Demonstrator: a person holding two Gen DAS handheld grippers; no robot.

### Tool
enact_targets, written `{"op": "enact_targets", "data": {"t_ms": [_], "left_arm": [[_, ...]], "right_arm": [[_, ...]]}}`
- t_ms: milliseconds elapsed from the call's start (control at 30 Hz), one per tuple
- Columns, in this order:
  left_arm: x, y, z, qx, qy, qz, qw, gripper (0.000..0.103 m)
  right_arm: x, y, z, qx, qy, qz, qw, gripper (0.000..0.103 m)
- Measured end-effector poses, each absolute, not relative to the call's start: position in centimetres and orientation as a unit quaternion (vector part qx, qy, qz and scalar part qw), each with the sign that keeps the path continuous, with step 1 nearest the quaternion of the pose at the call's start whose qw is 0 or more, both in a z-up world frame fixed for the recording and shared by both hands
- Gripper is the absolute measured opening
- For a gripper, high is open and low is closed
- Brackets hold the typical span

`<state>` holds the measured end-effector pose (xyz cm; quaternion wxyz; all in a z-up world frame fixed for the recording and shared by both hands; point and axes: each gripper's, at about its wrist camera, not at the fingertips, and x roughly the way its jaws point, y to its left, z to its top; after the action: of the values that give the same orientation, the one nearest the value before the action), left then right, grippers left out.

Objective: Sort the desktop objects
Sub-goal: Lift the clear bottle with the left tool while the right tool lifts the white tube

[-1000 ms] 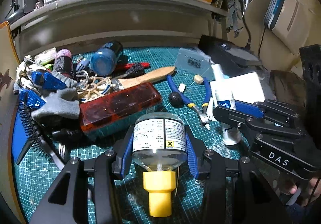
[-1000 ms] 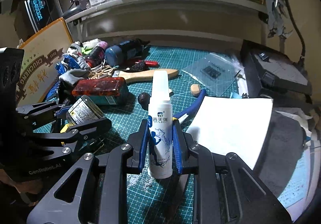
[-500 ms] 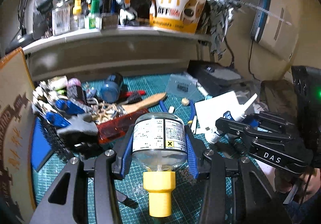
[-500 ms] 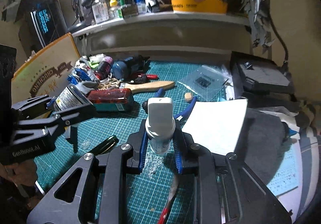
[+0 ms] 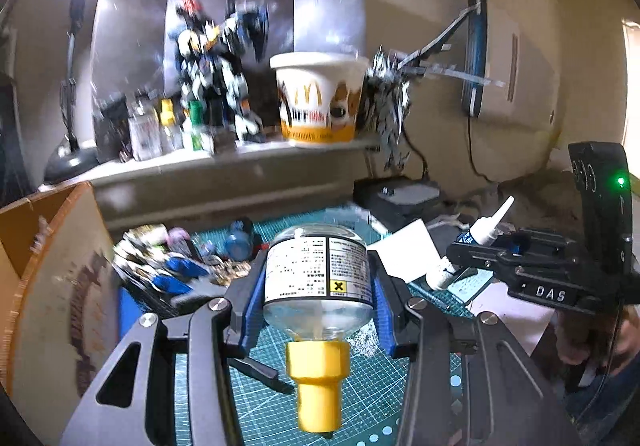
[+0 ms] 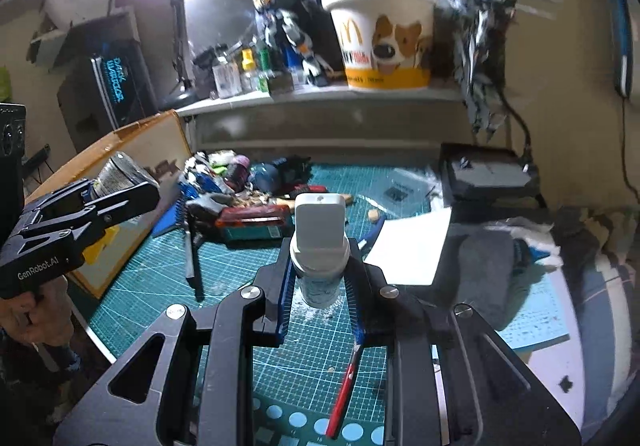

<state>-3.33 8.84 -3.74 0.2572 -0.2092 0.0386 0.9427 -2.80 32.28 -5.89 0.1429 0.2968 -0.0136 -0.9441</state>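
My left gripper (image 5: 316, 282) is shut on a clear glass bottle (image 5: 316, 270) with a white label and a yellow cap (image 5: 318, 386) that points toward the camera. It hangs above the green cutting mat (image 5: 360, 398). My right gripper (image 6: 320, 278) is shut on a small white bottle (image 6: 319, 242) with a white cap, tipped toward the camera, also lifted off the mat. In the left wrist view the right gripper (image 5: 472, 246) shows at the right with the white bottle (image 5: 486, 224) sticking out. In the right wrist view the left gripper (image 6: 116, 194) shows at the left with the glass bottle (image 6: 116, 176).
A pile of clutter (image 6: 240, 182) with a red box (image 6: 256, 216) lies at the mat's back left. A shelf (image 6: 320, 94) holds small bottles, a robot model (image 6: 288, 18) and a paper bucket (image 6: 384, 38). White paper (image 6: 408, 246) and a black box (image 6: 488, 170) lie right. A cardboard box (image 5: 48, 286) stands left.
Both grippers have risen and tilted up with their bottles still held. The mat and clutter have dropped lower in view, and the shelf with the robot model and the bucket has come into full sight.
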Motion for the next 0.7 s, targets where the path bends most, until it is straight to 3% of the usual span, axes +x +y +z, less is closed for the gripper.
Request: {"op": "enact_targets", "data": {"t_ms": [233, 700], "left_arm": [[-0.5, 5.5, -2.0, -0.166, 0.029, 0.955, 0.243, 0.045], [0.1, 1.0, 0.3, -0.127, 0.021, 0.969, 0.212, 0.045]], "right_arm": [[0.5, 30.8, -2.4, 0.25, -0.011, -0.954, 0.163, 0.022], [1.4, 28.7, -1.5, 0.237, -0.01, -0.956, 0.171, 0.022]]}}
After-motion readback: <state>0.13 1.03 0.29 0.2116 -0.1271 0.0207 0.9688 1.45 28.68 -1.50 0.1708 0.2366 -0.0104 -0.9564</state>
